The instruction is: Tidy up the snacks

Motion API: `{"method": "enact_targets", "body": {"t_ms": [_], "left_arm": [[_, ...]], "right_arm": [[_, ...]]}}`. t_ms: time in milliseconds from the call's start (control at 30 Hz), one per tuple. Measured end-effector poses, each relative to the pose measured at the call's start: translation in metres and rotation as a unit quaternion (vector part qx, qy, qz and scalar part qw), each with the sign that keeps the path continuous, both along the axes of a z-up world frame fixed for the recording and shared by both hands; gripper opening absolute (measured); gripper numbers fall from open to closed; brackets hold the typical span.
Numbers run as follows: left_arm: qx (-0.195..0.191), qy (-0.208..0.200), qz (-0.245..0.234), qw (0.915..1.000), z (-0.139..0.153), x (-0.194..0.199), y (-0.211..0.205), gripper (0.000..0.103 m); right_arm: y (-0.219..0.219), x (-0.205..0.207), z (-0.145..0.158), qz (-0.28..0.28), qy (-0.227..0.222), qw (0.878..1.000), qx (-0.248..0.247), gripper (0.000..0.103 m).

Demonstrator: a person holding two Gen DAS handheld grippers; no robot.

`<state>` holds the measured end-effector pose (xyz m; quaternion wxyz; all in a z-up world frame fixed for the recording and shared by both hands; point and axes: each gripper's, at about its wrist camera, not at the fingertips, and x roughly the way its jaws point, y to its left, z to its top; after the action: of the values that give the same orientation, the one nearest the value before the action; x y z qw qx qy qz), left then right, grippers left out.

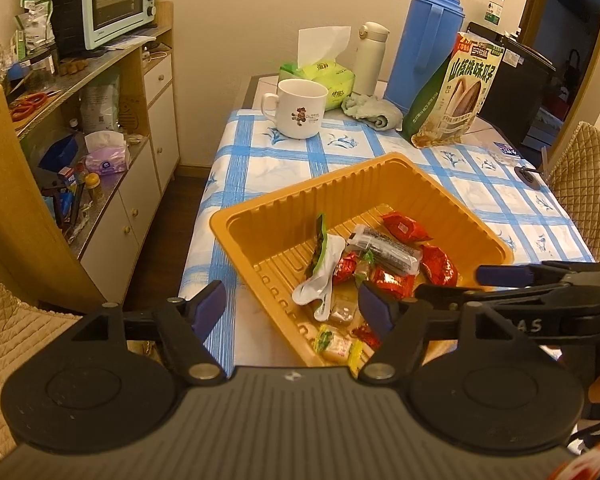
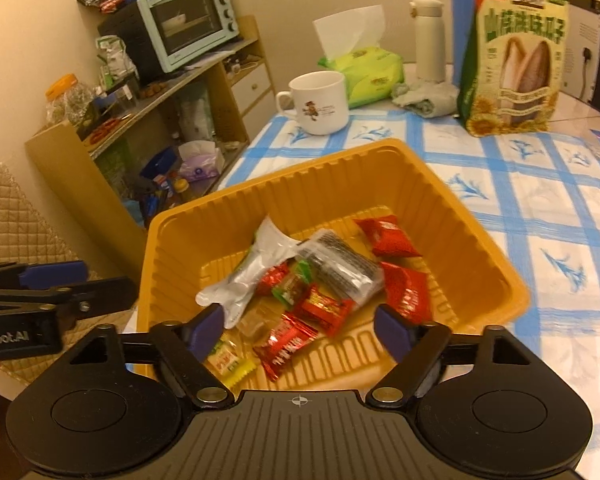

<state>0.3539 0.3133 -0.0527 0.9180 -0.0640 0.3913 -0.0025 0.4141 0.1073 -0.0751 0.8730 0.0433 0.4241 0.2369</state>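
Orange plastic tray (image 2: 452, 216), centre frame on the blue-checked tablecloth (image 2: 540, 208): holds small foil-wrapped snacks (image 2: 316, 308), judged light, crinkly, slippery and best pinched at a sealed edge. Right gripper (image 2: 298, 330) and left gripper (image 1: 292, 308): both spread wide above the tray's near end, nothing between the pads.

Snack packets (image 2: 324, 280) heaped in tray (image 2: 380, 168) on counter (image 2: 540, 216). Behind tray: mug (image 2: 320, 104), left; seed bag (image 2: 516, 60), right. Tissue pack (image 2: 372, 68) behind mug.
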Motion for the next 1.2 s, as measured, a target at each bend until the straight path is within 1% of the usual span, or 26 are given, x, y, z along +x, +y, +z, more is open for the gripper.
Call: {"method": "enact_targets", "body": {"t_ms": [133, 233, 467, 633, 900, 1200], "left_arm": [[0.003, -0.001, 0.005, 1.0000, 0.008, -0.015, -0.005, 0.075], [0.004, -0.004, 0.008, 0.9999, 0.017, -0.029, -0.013, 0.075], [0.011, -0.012, 0.002, 0.9999, 0.042, -0.072, -0.045, 0.075], [0.014, -0.016, -0.001, 0.9998, 0.055, -0.106, -0.075, 0.075], [0.018, -0.014, -0.009, 0.9997, 0.067, -0.163, -0.130, 0.075], [0.019, -0.006, -0.019, 0.9996, 0.068, -0.228, -0.191, 0.075]], "right_arm": [[-0.013, -0.012, 0.008, -0.010, -0.004, 1.000, 0.002, 0.090], [-0.023, -0.025, 0.019, -0.013, -0.013, 1.000, 0.001, 0.093], [-0.052, -0.067, 0.049, -0.012, -0.047, 0.999, 0.016, 0.094], [-0.080, -0.104, 0.066, -0.011, -0.056, 0.998, 0.023, 0.094], [-0.132, -0.164, 0.079, -0.012, -0.053, 0.998, 0.028, 0.094], [-0.186, -0.228, 0.082, -0.013, -0.048, 0.999, 0.021, 0.094]]}}
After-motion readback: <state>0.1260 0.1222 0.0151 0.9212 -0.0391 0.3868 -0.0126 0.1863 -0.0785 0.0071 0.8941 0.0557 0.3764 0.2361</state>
